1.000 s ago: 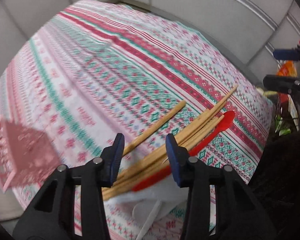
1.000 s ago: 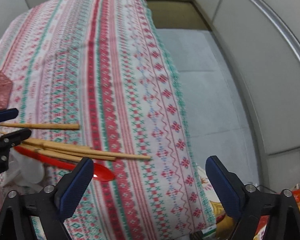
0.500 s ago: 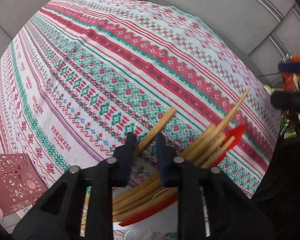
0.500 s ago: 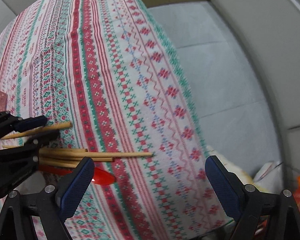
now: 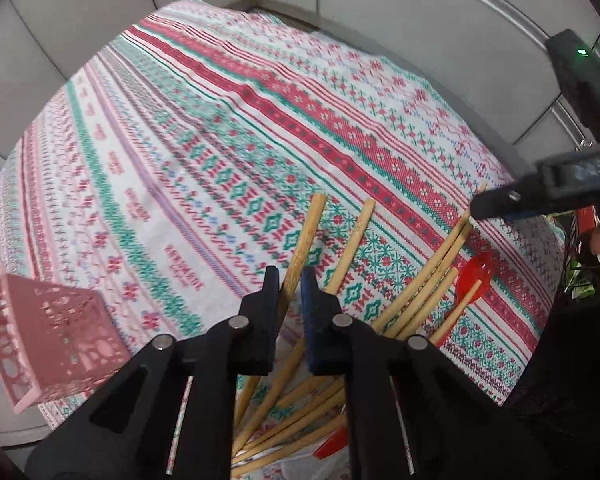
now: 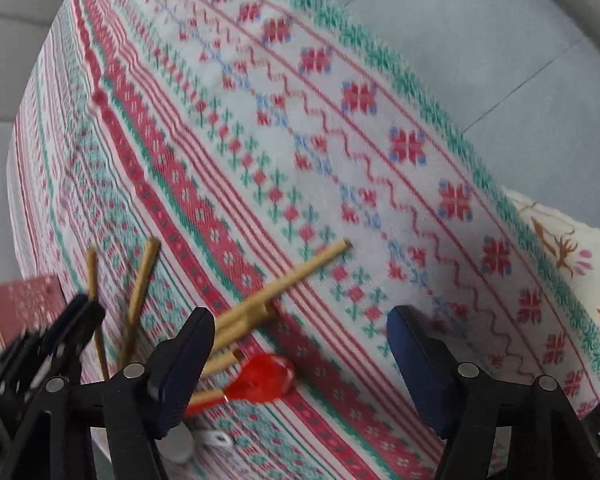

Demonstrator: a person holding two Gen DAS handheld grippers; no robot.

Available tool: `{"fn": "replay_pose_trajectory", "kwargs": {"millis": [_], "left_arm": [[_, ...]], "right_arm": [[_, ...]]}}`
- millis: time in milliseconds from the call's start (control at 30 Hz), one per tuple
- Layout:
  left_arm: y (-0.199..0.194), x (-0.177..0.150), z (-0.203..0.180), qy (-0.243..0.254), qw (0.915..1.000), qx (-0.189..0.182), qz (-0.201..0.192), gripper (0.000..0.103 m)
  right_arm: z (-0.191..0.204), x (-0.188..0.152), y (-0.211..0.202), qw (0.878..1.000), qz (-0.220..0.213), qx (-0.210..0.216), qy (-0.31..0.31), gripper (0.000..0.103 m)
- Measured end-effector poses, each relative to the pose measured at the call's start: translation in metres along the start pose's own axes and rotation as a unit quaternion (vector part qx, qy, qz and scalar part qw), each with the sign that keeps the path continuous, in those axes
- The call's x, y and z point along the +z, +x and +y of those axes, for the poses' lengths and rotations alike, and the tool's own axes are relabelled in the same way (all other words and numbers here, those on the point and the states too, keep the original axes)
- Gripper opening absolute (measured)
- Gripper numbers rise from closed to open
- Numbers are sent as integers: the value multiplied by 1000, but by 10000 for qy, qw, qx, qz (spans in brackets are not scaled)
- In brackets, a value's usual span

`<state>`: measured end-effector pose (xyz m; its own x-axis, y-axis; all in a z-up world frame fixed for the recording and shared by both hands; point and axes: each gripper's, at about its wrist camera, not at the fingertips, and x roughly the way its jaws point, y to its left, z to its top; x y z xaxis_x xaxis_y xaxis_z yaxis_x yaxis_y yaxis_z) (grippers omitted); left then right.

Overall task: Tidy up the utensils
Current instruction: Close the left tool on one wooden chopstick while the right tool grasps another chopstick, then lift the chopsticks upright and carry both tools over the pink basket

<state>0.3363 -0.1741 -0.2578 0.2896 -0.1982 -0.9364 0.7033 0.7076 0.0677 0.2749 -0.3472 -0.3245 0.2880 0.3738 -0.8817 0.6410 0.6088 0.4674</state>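
From the left wrist view, the left gripper has its jaws closing on a single wooden chopstick, the pads pinching it near its lower half. The risk here is a thin, off-centre hold: the stick could pivot or slip out as it lifts, and its hidden lower end may drag the other chopsticks lying just right of it. The red spoon lies against that bundle's right side. The pink basket, probably the destination, sits well to the left of the held chopstick at the counter's near edge; a careless swing could nudge it off. A striped, patterned tablecloth covers the counter, with pale wall panels behind.

From the right wrist view, the right gripper has its jaws spread and closing, nothing pressed between them; the bundle's tips and the spoon's bowl lie just beyond its left pad. It works close to the left gripper, so the two could collide. Right of the cloth's fringed edge lies a grey floor.
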Motion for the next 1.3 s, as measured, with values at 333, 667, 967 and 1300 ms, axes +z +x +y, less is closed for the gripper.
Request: {"fn": "replay_pose_trajectory", "kwargs": {"millis": [333,667,967,1300], "left_arm": [[-43,-29,7,-343,9979,149,-519,11],[-72,-46,14,-477,9950,264,-842,9],[-93,-54,28,-730,9916,238,-1043,9],[-118,-65,46,-1117,9848,152,-1321,9]], "right_arm": [[55,12,12,9934,-668,-889,-272,65],[70,25,21,9850,-1170,-1268,-1,20],[60,41,17,9904,-1163,-654,357,5],[48,52,21,9954,-623,254,675,5]]}}
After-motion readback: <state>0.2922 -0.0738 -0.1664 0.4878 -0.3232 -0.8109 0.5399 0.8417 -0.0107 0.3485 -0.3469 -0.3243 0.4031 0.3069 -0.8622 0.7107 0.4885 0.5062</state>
